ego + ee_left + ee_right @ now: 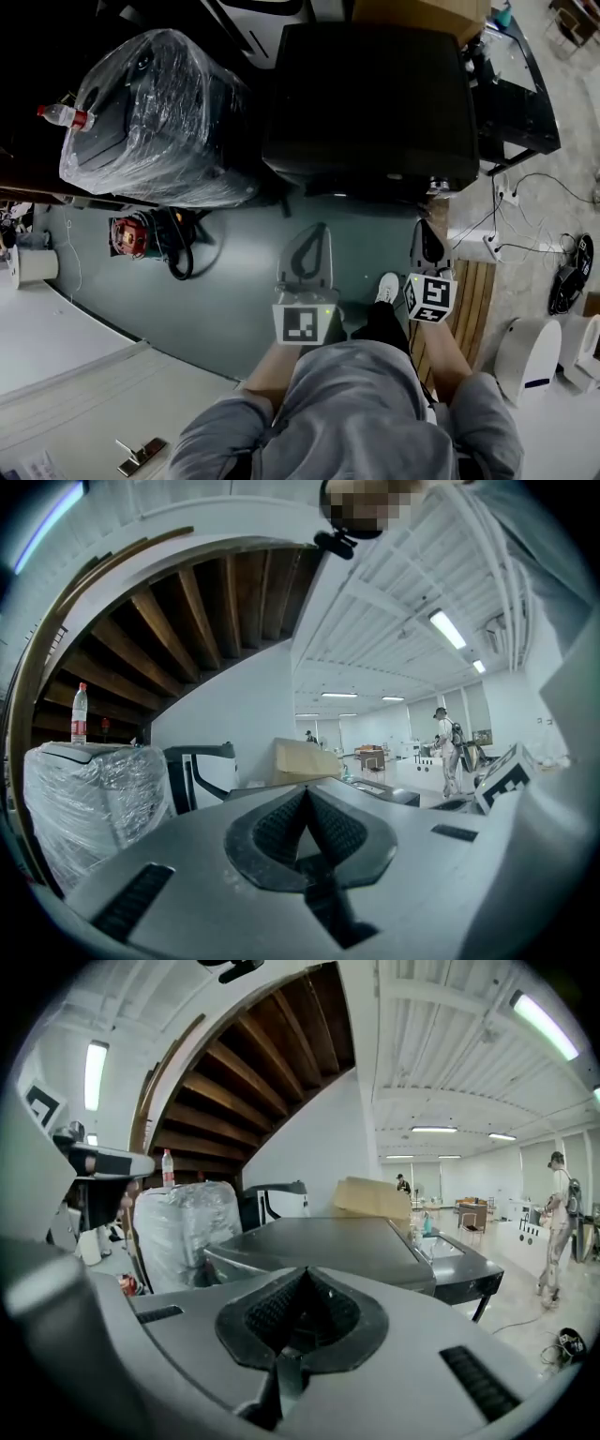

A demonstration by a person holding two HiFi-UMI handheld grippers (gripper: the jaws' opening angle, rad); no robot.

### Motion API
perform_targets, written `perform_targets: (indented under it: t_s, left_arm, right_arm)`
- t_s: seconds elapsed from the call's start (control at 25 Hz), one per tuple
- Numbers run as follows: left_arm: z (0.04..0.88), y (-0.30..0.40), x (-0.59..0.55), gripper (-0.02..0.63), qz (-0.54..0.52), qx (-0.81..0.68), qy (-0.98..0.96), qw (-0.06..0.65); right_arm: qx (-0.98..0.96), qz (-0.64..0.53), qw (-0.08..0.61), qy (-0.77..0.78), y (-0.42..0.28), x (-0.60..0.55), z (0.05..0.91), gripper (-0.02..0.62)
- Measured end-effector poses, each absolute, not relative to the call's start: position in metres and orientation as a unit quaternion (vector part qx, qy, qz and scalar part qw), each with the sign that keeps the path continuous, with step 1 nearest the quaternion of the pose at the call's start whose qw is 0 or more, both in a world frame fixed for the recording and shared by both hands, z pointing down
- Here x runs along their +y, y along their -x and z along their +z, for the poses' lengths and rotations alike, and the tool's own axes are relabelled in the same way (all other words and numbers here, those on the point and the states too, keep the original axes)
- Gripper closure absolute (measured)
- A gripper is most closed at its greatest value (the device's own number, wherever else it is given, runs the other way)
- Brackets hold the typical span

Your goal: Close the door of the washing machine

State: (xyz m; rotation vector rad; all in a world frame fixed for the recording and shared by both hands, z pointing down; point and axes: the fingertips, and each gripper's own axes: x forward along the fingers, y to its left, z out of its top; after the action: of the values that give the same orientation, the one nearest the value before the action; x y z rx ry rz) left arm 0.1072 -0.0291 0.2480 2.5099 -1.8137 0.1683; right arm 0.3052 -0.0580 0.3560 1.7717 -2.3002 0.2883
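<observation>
The washing machine [370, 94] is a dark box straight ahead, seen from above; its flat top also shows in the right gripper view [328, 1241]. Its door is hidden from every view. My left gripper [317, 234] hovers over the green floor short of the machine's front, shut, with nothing between its ribbed pads [281, 827]. To its right my right gripper [424, 230] is held at about the same distance, also shut and empty, its pads [267, 1316] pressed together. Neither gripper touches the machine.
A plastic-wrapped appliance [155, 117] with a bottle [64, 115] on top stands left of the machine. A red tool and cables [131, 234] lie on the floor. Right: wooden slats [469, 300], a power strip [492, 244], white units [530, 352]. A person [560, 1222] walks far off.
</observation>
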Motion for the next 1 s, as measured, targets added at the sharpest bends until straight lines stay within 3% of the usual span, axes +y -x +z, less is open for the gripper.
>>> perform_targets:
  t_s: [0.64, 1.0]
  left_arm:
    - [0.212, -0.079, -0.022, 0.609, 0.036, -0.595, -0.803, 0.001]
    - [0.201, -0.081, -0.015, 0.609, 0.030, -0.587, -0.809, -0.010]
  right_arm:
    - [-0.814, 0.009, 0.019, -0.580, -0.264, -0.028, 0.208, 0.595]
    - [-0.808, 0.003, -0.010, -0.589, -0.265, -0.018, 0.195, 0.597]
